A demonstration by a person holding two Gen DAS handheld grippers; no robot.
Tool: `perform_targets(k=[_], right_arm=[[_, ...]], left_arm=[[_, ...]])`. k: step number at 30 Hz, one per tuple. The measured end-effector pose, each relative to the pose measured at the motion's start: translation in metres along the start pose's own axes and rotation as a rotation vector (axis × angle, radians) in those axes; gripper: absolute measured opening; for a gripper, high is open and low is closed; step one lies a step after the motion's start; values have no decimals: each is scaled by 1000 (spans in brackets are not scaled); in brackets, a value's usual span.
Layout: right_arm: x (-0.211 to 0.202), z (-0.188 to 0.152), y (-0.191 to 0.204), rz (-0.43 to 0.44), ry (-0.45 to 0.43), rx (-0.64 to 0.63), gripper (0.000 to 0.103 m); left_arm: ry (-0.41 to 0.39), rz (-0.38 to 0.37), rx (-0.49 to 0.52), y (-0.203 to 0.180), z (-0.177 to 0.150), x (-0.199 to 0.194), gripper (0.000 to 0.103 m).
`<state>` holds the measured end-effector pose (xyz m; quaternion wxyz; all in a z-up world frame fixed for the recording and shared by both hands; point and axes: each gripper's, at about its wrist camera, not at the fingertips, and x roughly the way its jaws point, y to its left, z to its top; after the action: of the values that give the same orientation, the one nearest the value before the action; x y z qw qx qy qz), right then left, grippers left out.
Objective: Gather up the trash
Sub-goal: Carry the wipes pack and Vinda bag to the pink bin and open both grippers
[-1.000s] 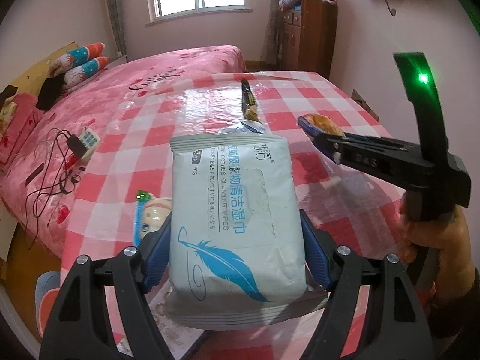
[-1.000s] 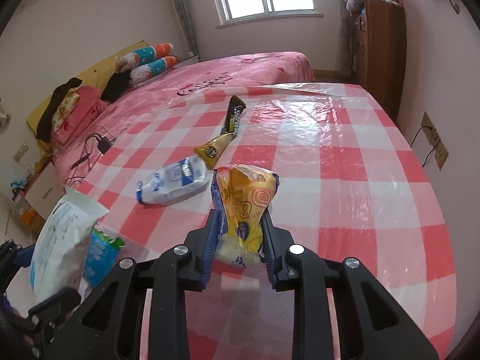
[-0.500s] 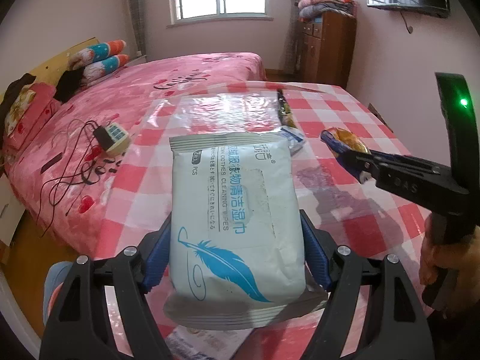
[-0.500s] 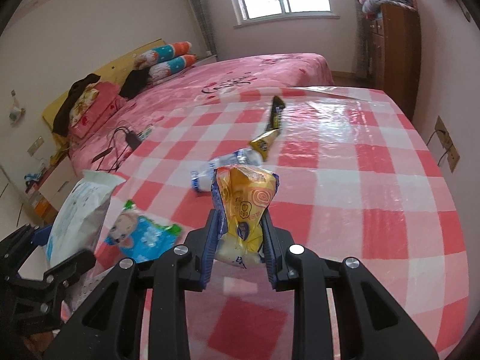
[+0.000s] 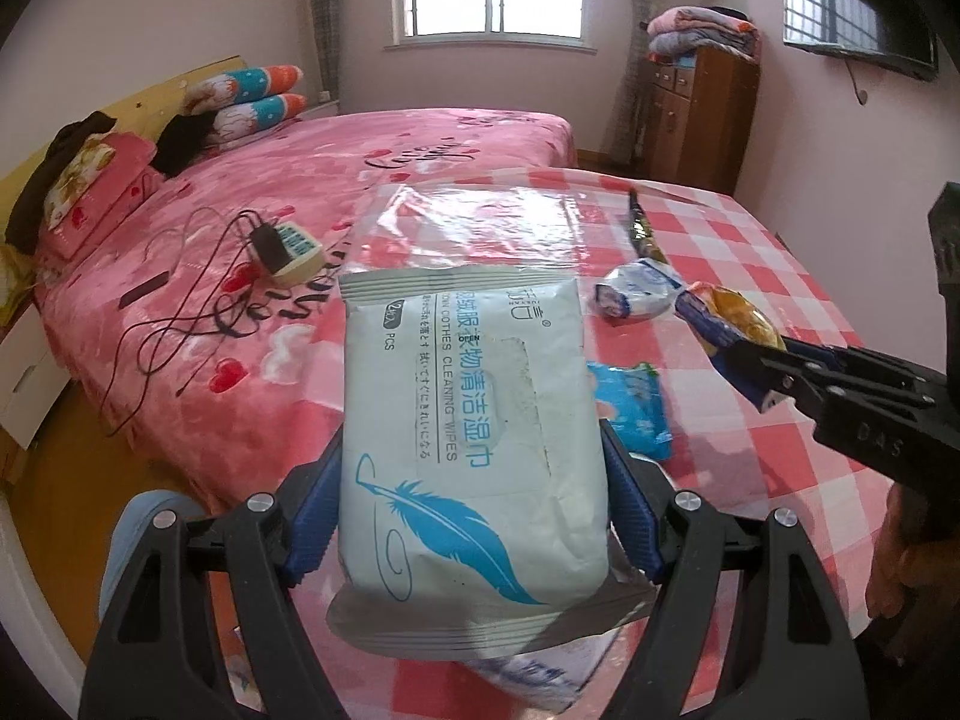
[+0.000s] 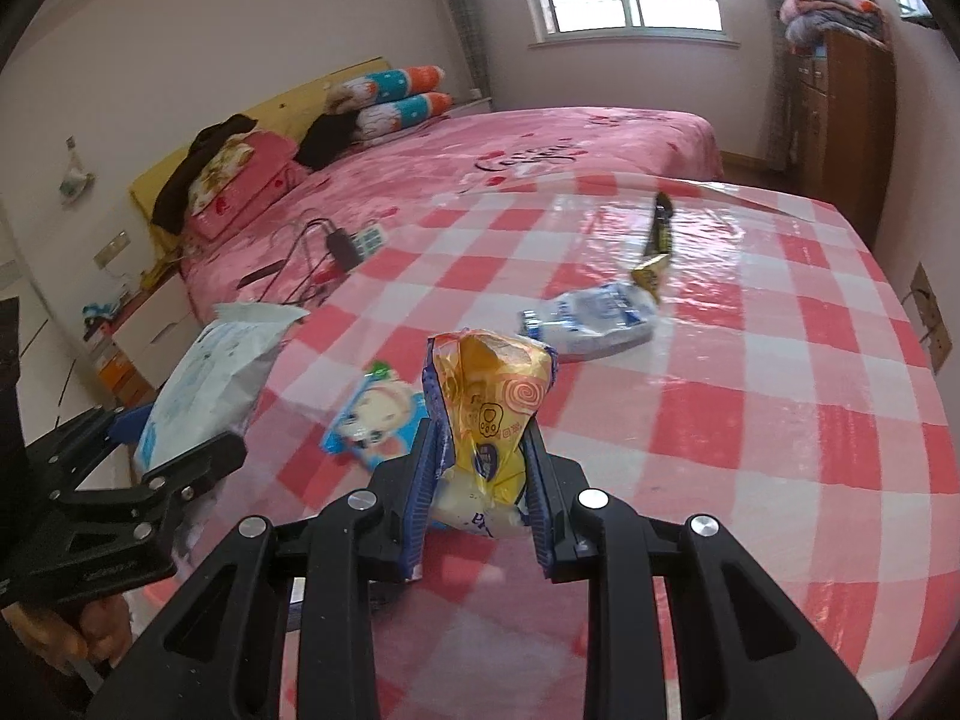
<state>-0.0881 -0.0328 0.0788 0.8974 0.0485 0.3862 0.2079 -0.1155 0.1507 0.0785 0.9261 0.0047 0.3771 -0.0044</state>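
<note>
Left wrist view: left tool (image 5: 471,480) clamps wipes pack (image 5: 468,420).
Right tool (image 6: 477,468) pinches yellow snack bag (image 6: 489,420); blue wrapper (image 6: 375,426) just left, on bench (image 6: 780,408).

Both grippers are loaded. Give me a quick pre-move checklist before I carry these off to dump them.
1. Left gripper clamped on wipes pack: ok.
2. Right gripper clamped on yellow wrapper: ok.
3. Both loads lifted off the checkered table: ok.
4. Bin or bag in view: not ok, none visible.
5. Table cleared: not ok; blue cartoon packet, white-blue wrapper and dark stick wrapper remain.
</note>
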Motion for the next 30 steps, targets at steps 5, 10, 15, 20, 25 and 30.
perform_targets(k=[5, 10, 15, 20, 25, 30], right_arm=[[-1, -2, 23, 25, 6, -36, 29], [1, -4, 44, 49, 18, -68, 29], [2, -5, 68, 77, 29, -99, 29], [7, -9, 96, 104, 46, -142, 29], [16, -12, 120, 132, 69, -181, 29], [25, -17, 147, 161, 94, -225, 29]], left_arm=[[-2, 18, -24, 16, -4, -3, 77], [-3, 30, -44, 30, -9, -6, 77], [-4, 45, -68, 48, -15, -9, 77], [-1, 67, -100, 66, -22, -11, 77], [4, 89, -128, 85, -30, -14, 77], [12, 115, -163, 106, -38, -15, 77]])
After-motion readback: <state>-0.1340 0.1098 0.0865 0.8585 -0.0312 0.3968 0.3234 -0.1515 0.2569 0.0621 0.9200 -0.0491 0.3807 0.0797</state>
